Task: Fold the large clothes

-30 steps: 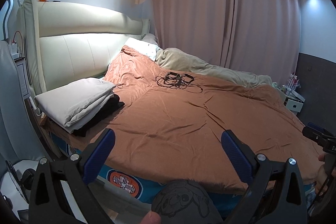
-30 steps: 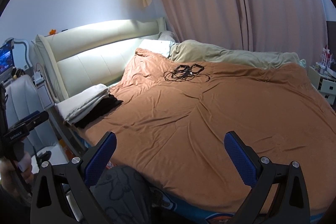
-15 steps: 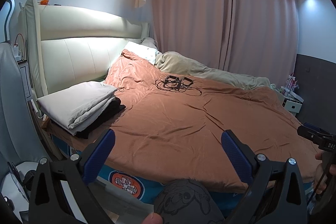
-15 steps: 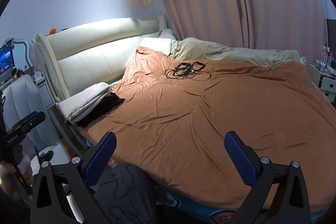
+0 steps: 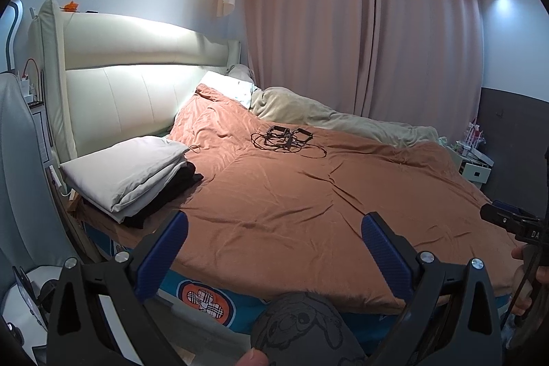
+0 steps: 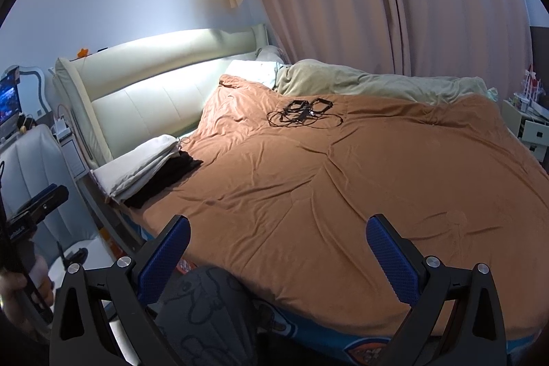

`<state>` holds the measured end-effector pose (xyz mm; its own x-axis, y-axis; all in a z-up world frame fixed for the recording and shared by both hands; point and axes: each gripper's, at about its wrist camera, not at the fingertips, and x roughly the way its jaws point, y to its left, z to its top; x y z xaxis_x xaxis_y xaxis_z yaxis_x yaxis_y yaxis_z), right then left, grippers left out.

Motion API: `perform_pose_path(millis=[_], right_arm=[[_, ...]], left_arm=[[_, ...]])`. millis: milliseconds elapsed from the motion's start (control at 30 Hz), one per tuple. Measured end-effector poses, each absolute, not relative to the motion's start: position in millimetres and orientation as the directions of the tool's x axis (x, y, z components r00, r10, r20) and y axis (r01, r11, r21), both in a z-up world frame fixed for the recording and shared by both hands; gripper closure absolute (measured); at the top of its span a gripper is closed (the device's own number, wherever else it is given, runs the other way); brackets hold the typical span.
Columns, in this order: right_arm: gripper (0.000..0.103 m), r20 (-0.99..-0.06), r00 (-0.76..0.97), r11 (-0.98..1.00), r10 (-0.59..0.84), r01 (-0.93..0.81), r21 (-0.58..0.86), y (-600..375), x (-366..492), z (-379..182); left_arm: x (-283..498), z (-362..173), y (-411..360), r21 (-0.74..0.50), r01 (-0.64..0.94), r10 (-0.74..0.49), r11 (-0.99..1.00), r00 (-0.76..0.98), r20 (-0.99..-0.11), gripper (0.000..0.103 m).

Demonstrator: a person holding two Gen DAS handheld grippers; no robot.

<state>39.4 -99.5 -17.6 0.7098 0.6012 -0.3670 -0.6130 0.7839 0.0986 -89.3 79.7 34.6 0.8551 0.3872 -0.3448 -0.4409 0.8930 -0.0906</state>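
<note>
Both grippers hang in the air at the near edge of the bed, level and pointing out across it. Seen from its own camera, the left gripper [image 5: 274,239] has its blue-padded fingers [image 5: 161,258] spread wide with nothing between them; the right gripper [image 6: 278,240] is likewise spread and empty over the brown duvet [image 6: 326,194]. Each is carried by a hand: at the far right edge of the left wrist view the right-hand device is gripped from below by the person's hand [image 5: 528,276], and at the lower left of the right wrist view another hand [image 6: 24,290] grips the left device's handle. A knee in grey cartoon-print fabric [image 5: 302,328] sits low between the fingers in both views.

On the near left corner of the bed, close to the cream headboard [image 5: 137,91], lies a stack of folded clothes [image 5: 127,174]: light grey pieces on top, a black piece under them, well apart from both grippers. Farther out, a tangle of black cables [image 5: 288,139] rests on the duvet, near a crumpled beige blanket [image 5: 326,115] by the pink curtains [image 5: 360,40].
</note>
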Motion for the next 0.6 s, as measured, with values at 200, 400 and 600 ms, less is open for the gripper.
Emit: perform_pose_path(millis=[200,400,600], right_arm=[[0.000,-0.366,0.712,0.786,0.599,-0.610,0.099,-99.3,38.0,-18.7],[0.000,-0.365,0.709,0.785,0.604,-0.608,0.118,-102.3,39.4,-20.0],[0.000,-0.371,0.705,0.783,0.605,-0.611,0.116,-100.0,39.9,-23.3]], left_arm=[[-89.7,34.3,75.1,-0.078,-0.437,0.388,0.896,0.857,-0.339,0.000],[-90.6,32.8,73.0,-0.075,-0.442,0.394,0.894,0.855,-0.338,0.000],[-89.2,32.2,73.1,-0.072,-0.438,0.391,0.896,0.856,-0.338,0.000]])
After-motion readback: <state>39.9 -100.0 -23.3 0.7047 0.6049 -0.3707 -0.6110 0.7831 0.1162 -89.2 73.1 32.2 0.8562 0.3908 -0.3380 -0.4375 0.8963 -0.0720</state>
